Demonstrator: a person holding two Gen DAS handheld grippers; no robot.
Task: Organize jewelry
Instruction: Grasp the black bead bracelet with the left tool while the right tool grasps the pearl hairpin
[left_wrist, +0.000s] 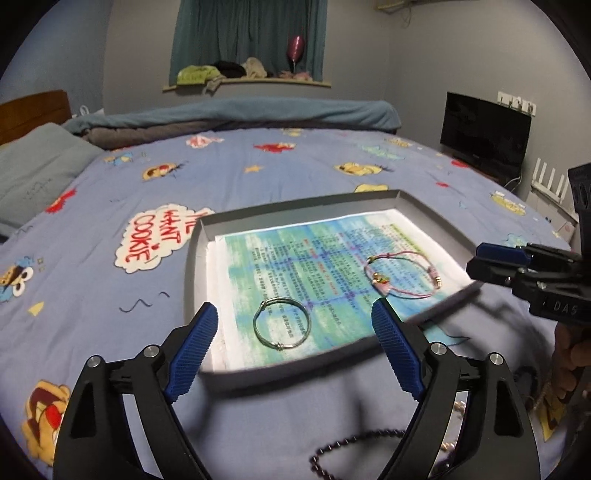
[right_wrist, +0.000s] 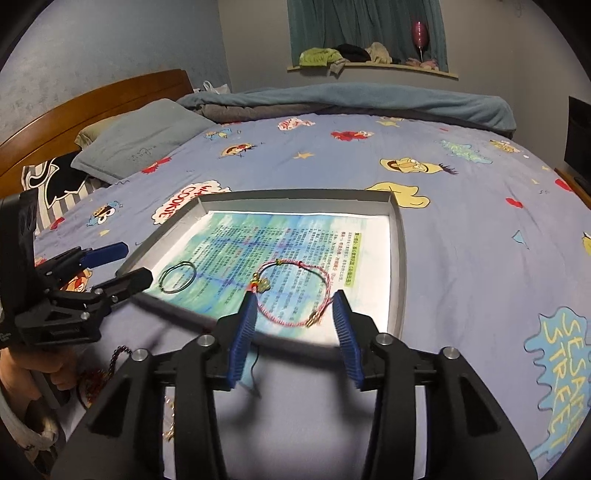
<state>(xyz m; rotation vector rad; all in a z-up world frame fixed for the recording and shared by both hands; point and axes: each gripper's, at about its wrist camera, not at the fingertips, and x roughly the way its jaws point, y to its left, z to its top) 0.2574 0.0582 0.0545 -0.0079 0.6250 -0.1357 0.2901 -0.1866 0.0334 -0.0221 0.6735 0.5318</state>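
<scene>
In the left wrist view we start at the far left with a grey pillow (left_wrist: 33, 166) at the frame's edge, lying on the blue cartoon-print bedspread (left_wrist: 110, 288) that fills most of the picture. Lower centre, our left gripper (left_wrist: 295, 314) stands wide, its blue-padded fingers (left_wrist: 195, 350) spread to either side of the silver bangle (left_wrist: 282, 323) without touching it. The bangle lies flat on the printed paper lining the shallow grey tray (left_wrist: 194, 258), near the tray's near edge. Further right on the same paper sits the pink cord bracelet (left_wrist: 402, 275), well apart from the bangle. At the bottom edge, between the gripper's arms, a dark beaded strand (left_wrist: 354, 443) lies on the bedspread outside the tray. At the right edge the right gripper (left_wrist: 491, 262) comes in sideways, near the tray's right corner, with a dark monitor (left_wrist: 484, 134) behind it.

In the right wrist view the left gripper (right_wrist: 125, 267) enters from the left, its tips at the tray's (right_wrist: 399, 258) left corner beside the silver bangle (right_wrist: 177, 277). In the lower centre our right gripper (right_wrist: 295, 314) is partly spread, with the near part of the pink cord bracelet (right_wrist: 295, 291) between its fingers (right_wrist: 243, 332); we cannot tell whether the pads touch it.
</scene>
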